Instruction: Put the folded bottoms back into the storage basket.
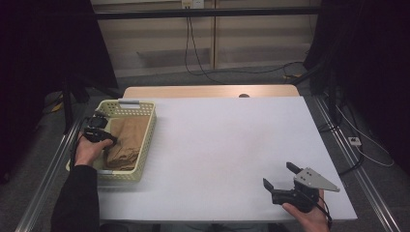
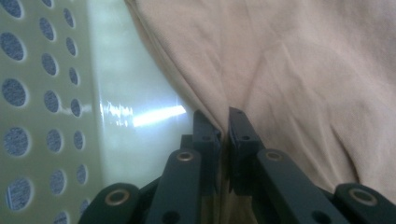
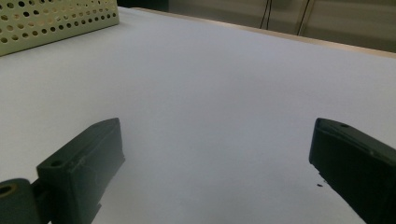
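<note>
high view, basket (image 1: 145, 145): we see it at the table's (image 1: 217, 145) left edge, pale yellow, perforated walls.
high view, cloth (image 1: 126, 142): tan, bunched, lying inside the basket and covering most of its floor.
high view, left gripper (image 1: 110, 139): we have it dipped into the basket from the basket's left side, tip on the cloth; the person's left hand (image 1: 89, 151) sits over the basket's left wall.
high view, right gripper (image 1: 279, 177): well away from the basket, at the table's near right corner, held in the right hand (image 1: 309, 215); jaws spread wide, nothing between them; grey plate on top.
left gripper view, left gripper (image 2: 224, 125): jaws together, pinching a fold of the cloth (image 2: 289, 70) at its edge.
left gripper view, basket (image 2: 42, 107): holed wall to the left of the cloth, a strip of bare glossy floor between wall and cloth.
right gripper view, right gripper (image 3: 217, 154): jaws wide apart over bare table (image 3: 210, 84), gripping nothing.
right gripper view, basket (image 3: 56, 18): we catch its wall far off at top left.
</note>
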A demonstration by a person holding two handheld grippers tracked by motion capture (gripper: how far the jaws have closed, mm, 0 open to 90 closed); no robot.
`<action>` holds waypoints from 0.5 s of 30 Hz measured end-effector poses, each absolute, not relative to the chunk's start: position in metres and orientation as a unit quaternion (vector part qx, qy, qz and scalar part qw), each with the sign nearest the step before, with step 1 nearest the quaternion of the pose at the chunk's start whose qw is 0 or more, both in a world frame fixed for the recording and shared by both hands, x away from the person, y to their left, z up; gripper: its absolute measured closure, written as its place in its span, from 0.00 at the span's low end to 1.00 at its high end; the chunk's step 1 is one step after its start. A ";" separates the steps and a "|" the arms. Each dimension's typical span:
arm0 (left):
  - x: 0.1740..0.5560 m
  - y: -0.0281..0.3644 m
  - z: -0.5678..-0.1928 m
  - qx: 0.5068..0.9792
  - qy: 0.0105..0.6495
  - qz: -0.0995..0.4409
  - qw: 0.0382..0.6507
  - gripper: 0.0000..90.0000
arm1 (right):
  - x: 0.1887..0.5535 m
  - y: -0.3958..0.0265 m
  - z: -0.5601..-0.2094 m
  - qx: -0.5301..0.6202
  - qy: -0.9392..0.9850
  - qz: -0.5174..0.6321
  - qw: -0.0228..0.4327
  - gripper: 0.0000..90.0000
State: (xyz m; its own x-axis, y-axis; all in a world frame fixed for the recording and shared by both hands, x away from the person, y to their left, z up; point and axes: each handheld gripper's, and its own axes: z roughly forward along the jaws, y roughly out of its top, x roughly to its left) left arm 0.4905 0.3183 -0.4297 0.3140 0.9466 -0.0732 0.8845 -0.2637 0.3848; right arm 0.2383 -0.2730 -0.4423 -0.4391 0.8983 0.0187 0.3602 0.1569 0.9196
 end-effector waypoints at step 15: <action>0.490 0.322 -0.427 0.789 0.575 0.124 0.179 0.90 | 0.239 -0.273 -0.442 0.448 0.705 0.470 0.285 0.03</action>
